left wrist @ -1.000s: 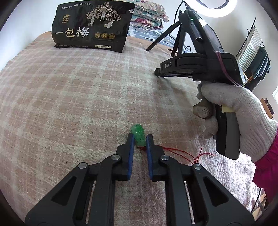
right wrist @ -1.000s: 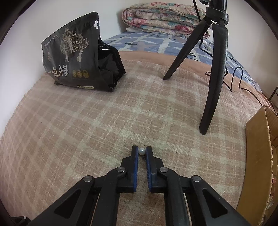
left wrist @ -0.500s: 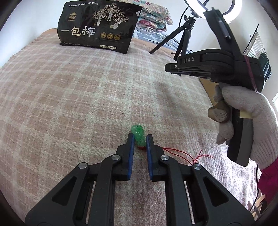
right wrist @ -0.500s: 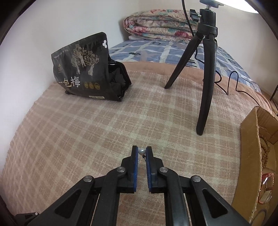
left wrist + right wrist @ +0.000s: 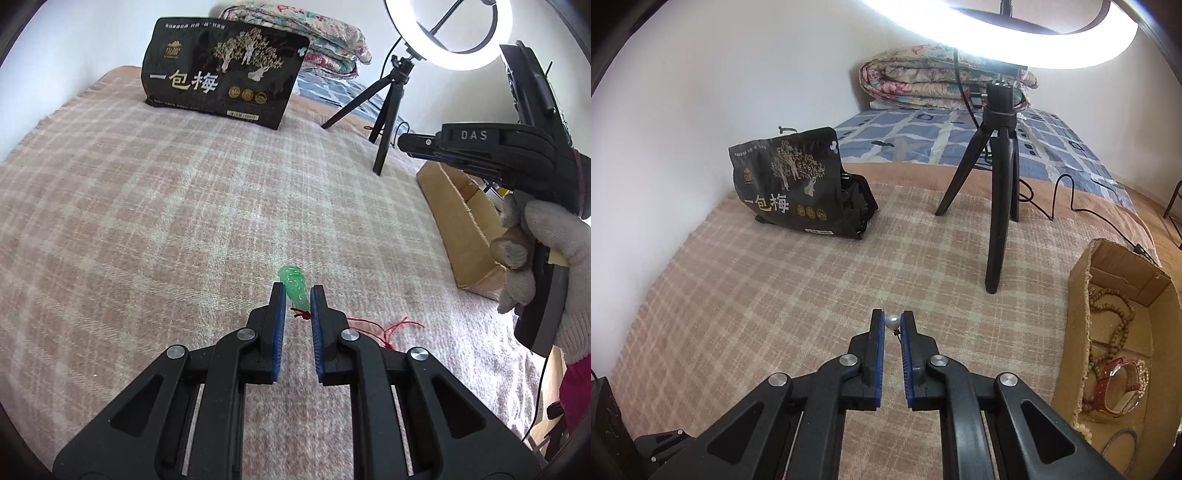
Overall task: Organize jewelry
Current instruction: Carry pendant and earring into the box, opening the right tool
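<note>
Across the bed lies a pink and cream plaid blanket (image 5: 166,206), its far left edge against a white wall (image 5: 720,92). At the left rear stands a black snack bag (image 5: 221,92) with gold trees and white characters; behind it a folded floral quilt (image 5: 945,85) rests on a blue patterned sheet (image 5: 942,140). Further right a black tripod (image 5: 997,206) stands on the blanket, carrying a lit ring light (image 5: 448,35), with a black cable (image 5: 1067,199) trailing from it. At the right edge sits an open cardboard box (image 5: 1078,325) holding wooden bead strands (image 5: 1115,314) and a red-strapped watch (image 5: 1115,384). The left gripper (image 5: 297,295) has its blue pads nearly together, pinching a green pendant (image 5: 293,282) near its lower end, while the pendant's red cord (image 5: 384,328) trails onto the blanket to the right. The right gripper (image 5: 893,325), gripped by a white-gloved hand (image 5: 543,258), has its pads almost pressed together, nipping a small white pearl (image 5: 892,322) at the very tips, above the blanket and left of the box.
</note>
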A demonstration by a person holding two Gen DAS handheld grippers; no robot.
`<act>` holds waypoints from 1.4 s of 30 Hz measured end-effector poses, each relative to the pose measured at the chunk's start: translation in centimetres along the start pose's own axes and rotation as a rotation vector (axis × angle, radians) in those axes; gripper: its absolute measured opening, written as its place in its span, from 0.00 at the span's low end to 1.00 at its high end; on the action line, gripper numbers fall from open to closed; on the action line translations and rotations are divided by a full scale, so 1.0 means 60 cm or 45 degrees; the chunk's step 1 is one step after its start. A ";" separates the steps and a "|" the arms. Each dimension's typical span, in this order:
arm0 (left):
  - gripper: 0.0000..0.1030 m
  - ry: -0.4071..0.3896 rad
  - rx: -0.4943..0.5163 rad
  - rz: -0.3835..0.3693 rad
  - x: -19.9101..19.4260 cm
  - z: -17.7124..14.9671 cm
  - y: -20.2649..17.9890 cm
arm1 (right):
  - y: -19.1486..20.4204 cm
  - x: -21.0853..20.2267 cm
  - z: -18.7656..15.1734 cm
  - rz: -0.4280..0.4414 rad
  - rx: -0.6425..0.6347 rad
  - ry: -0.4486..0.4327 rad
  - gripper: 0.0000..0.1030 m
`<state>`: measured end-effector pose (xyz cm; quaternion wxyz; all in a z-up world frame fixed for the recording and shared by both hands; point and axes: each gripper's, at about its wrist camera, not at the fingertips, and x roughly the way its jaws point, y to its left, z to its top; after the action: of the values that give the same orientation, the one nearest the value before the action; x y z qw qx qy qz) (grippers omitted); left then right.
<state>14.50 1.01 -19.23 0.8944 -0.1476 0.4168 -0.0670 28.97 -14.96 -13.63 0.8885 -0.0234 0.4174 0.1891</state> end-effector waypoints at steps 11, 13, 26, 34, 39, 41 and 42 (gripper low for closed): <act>0.11 -0.067 0.087 -0.034 -0.060 0.016 -0.044 | -0.038 -0.121 -0.029 -0.028 0.041 -0.071 0.06; 0.11 -0.082 0.099 -0.037 -0.070 0.020 -0.050 | -0.050 -0.143 -0.035 -0.037 0.056 -0.085 0.06; 0.11 -0.146 0.198 -0.119 -0.114 0.055 -0.120 | -0.155 -0.252 -0.096 -0.162 0.152 -0.120 0.06; 0.11 -0.171 0.263 -0.214 -0.122 0.089 -0.187 | -0.211 -0.281 -0.119 -0.180 0.252 -0.140 0.06; 0.11 -0.201 0.310 -0.274 -0.124 0.114 -0.235 | -0.234 -0.293 -0.124 -0.190 0.278 -0.153 0.06; 0.11 -0.213 0.326 -0.296 -0.124 0.122 -0.254 | -0.242 -0.298 -0.124 -0.195 0.279 -0.158 0.06; 0.11 -0.219 0.333 -0.305 -0.123 0.126 -0.263 | -0.245 -0.298 -0.124 -0.196 0.279 -0.160 0.06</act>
<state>15.55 -10.56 -4.23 0.9239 -0.0837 0.3060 -0.2139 18.38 -35.74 -6.74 0.9220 0.0535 0.3761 0.0748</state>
